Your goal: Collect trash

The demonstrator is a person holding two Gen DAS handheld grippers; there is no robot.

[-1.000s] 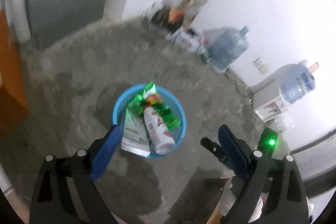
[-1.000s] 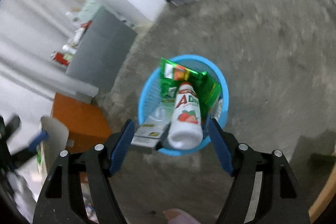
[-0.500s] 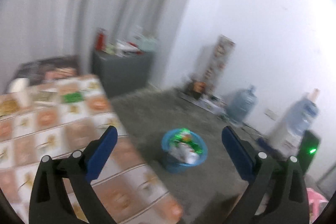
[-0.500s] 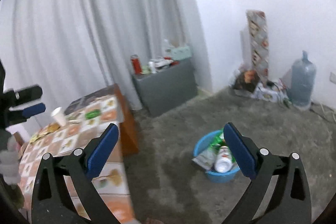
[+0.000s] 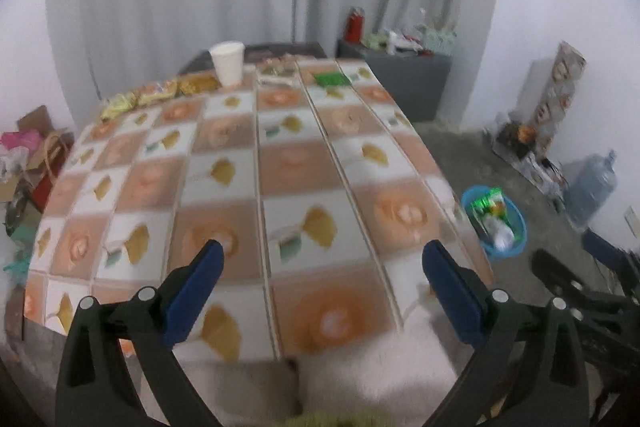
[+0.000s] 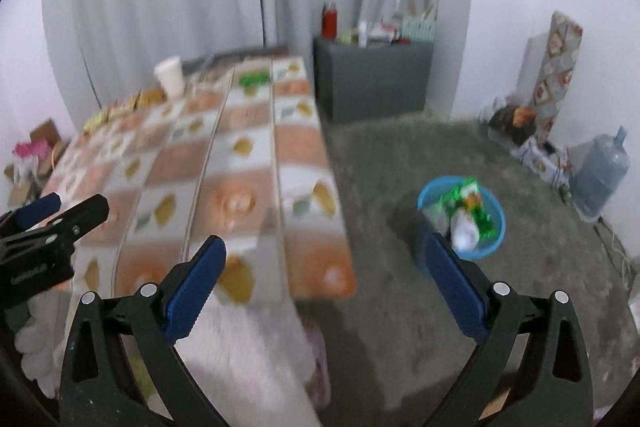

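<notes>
two grippers hang empty over the near edge of the table [image 5: 280, 187], and both sets of blue fingers are spread wide with nothing between them: the left gripper [image 5: 320, 267] faces straight down the tablecloth, while the right gripper [image 6: 324, 267] straddles the table's right edge and the floor. what is left to collect lies along the far end of the table, at about 12 o'clock from the left gripper: a white cup [image 5: 227, 63] standing upright, a row of yellow snack packets [image 5: 156, 95] strung out toward 11 o'clock beside it, and a small green wrapper [image 5: 331, 79] toward 1 o'clock. all of it is well apart from either gripper's fingers. the blue bin [image 6: 460, 219] sits on the floor at about 2 o'clock from the left gripper, already stuffed with a bottle and green wrappers, and it is near the right gripper's right finger in that view. by my reading the left gripper is the better lined up for the cup and packets, since it points along the table toward them; the packets' long line runs crosswise to that approach. blur hides finer detail on the wrappers.
</notes>
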